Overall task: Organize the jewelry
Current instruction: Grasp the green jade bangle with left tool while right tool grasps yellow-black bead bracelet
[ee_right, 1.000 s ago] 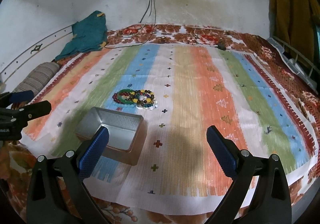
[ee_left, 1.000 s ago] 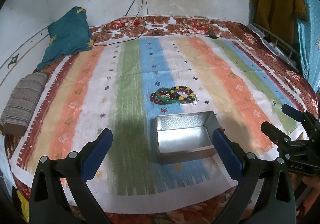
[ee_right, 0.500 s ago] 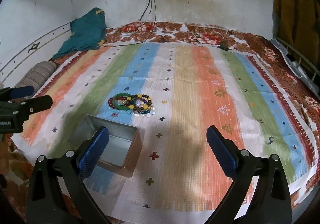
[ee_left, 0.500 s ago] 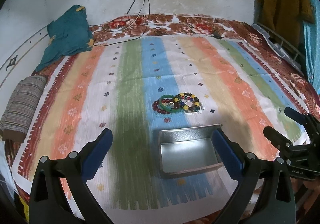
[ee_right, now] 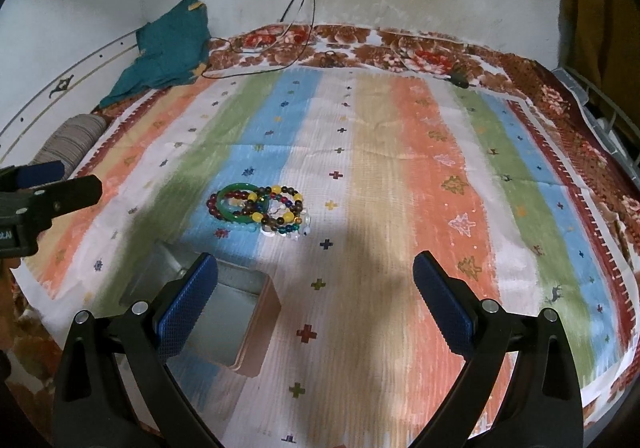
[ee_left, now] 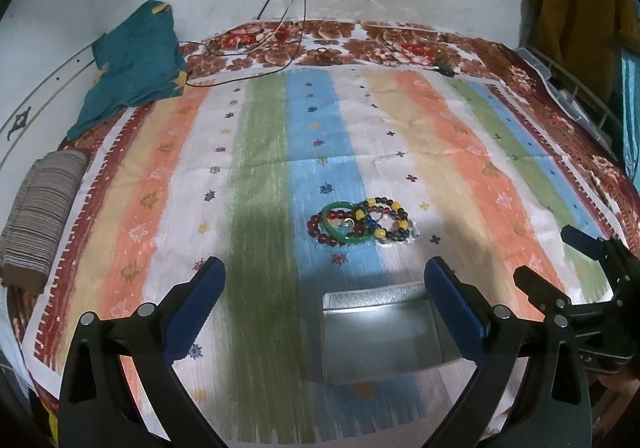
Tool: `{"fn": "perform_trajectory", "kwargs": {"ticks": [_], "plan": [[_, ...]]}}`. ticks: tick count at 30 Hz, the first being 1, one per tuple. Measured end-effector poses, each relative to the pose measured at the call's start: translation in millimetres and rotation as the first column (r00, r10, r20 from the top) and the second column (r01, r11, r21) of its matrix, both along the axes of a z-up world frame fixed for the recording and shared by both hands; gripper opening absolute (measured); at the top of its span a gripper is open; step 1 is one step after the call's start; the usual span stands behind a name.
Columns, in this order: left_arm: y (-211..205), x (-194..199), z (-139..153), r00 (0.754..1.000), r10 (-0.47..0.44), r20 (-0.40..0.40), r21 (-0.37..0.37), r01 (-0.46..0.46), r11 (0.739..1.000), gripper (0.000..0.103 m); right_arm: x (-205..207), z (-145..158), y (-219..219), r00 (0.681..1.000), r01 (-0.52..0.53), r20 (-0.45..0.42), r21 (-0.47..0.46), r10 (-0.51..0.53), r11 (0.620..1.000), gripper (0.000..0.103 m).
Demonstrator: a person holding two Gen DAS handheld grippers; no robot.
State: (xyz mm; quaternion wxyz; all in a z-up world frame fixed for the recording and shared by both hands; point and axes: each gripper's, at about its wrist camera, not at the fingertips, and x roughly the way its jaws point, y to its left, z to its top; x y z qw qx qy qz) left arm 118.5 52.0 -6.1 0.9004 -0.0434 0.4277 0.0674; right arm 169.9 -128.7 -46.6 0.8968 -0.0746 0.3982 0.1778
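A pile of bracelets, a green bangle with dark red and multicoloured bead strings, lies on the blue stripe of the striped cloth. It also shows in the right wrist view. An open metal tin sits just in front of the pile, seen too in the right wrist view. My left gripper is open and empty above the tin's near side. My right gripper is open and empty, to the right of the tin.
A teal cloth lies at the back left and a striped roll at the left edge. Cables hang from a wall socket onto the floral bedcover. A wire rack stands at the right.
Both grippers have risen and moved forward over the bed. The tin has slid lower in both views and the bracelets sit closer to the middle. Both stay open.
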Motion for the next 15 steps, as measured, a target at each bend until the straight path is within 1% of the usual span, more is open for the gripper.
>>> {"fn": "perform_trajectory", "kwargs": {"ticks": [6,11,15], "plan": [[1,17,-4,1.0,0.004,-0.023,0.01,-0.004,1.0,0.098,18,-5,2,0.999,0.002,-0.048,0.028,-0.001,1.0,0.099],[4,27,-6,1.0,0.003,-0.028,-0.005,-0.003,1.0,0.098,28,-7,5,0.998,0.009,-0.062,0.025,-0.007,1.0,0.099],[4,40,-11,0.999,0.011,-0.044,0.014,-0.01,1.0,0.098,35,-10,9,0.997,0.006,-0.077,0.019,-0.004,1.0,0.099]]}}
